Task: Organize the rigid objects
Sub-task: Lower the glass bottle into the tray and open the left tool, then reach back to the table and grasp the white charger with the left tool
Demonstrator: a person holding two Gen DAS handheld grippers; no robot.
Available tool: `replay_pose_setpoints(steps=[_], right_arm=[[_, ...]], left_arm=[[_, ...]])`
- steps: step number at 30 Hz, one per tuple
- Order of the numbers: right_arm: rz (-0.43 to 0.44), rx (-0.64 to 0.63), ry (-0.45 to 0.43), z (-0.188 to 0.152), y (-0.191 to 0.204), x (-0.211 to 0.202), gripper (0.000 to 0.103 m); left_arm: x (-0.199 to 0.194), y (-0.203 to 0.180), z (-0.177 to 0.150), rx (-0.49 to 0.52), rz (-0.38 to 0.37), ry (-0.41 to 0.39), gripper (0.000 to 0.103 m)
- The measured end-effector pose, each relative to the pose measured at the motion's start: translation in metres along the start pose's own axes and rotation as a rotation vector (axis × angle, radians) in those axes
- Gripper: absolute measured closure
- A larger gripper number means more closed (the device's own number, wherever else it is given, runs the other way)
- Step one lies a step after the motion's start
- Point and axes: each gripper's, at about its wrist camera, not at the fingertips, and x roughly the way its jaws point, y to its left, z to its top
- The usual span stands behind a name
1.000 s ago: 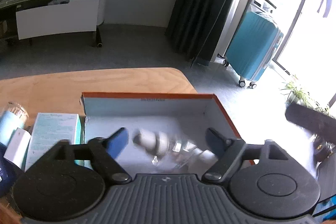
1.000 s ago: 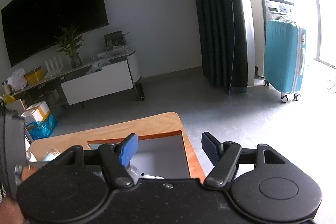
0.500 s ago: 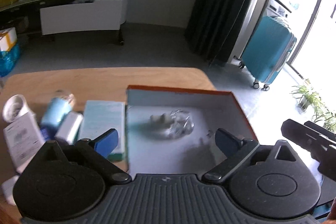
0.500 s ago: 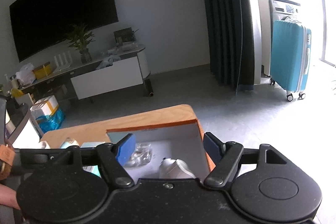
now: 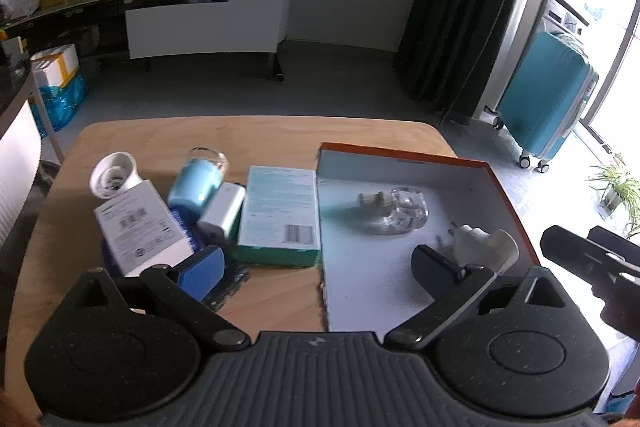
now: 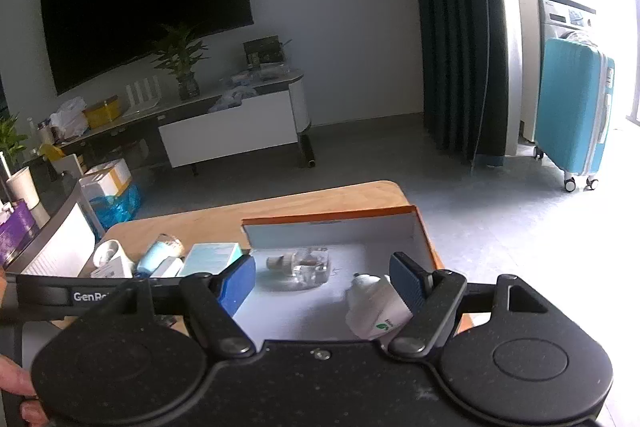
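With the clear bottle (image 5: pixel 394 207) and white plug-in unit (image 5: pixel 482 243) lying in the orange-rimmed box (image 5: pixel 404 151) at centre right, we judged one placement finished. Our left hand-held gripper (image 5: pixel 314 265) was opening, nothing between its jaws; our right hand-held gripper (image 6: pixel 324 281) stood apart and empty. Next we would need to reach for the teal carton (image 5: pixel 280 213) on the bench (image 5: pixel 256 135), left of the box.

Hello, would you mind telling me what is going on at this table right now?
A person holding a gripper in each hand is sorting small items into an orange-edged box on a wooden table. A clear bottle and a white plug-in device already lie inside. The left gripper is opening with nothing between its fingers; the right gripper is open and empty too. Several cartons and containers wait beside the box, including a teal carton.
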Motion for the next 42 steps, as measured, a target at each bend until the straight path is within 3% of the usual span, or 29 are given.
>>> replay_pose_setpoints(steps=[23, 36, 42], right_arm=[[0.094, -0.085, 0.06, -0.012, 0.051, 0.013, 0.015], [0.142, -0.101, 0.1, -0.031, 0.068, 0.013, 0.015], [0.144, -0.098, 0.112, -0.034, 0.069, 0.016, 0.015]], left_arm=[[-0.023, 0.059, -0.017, -0.083, 0.051, -0.019, 0.0], [-0.026, 0.129, -0.064, -0.104, 0.064, -0.013, 0.0], [-0.014, 0.14, -0.071, -0.104, 0.074, -0.014, 0.0]])
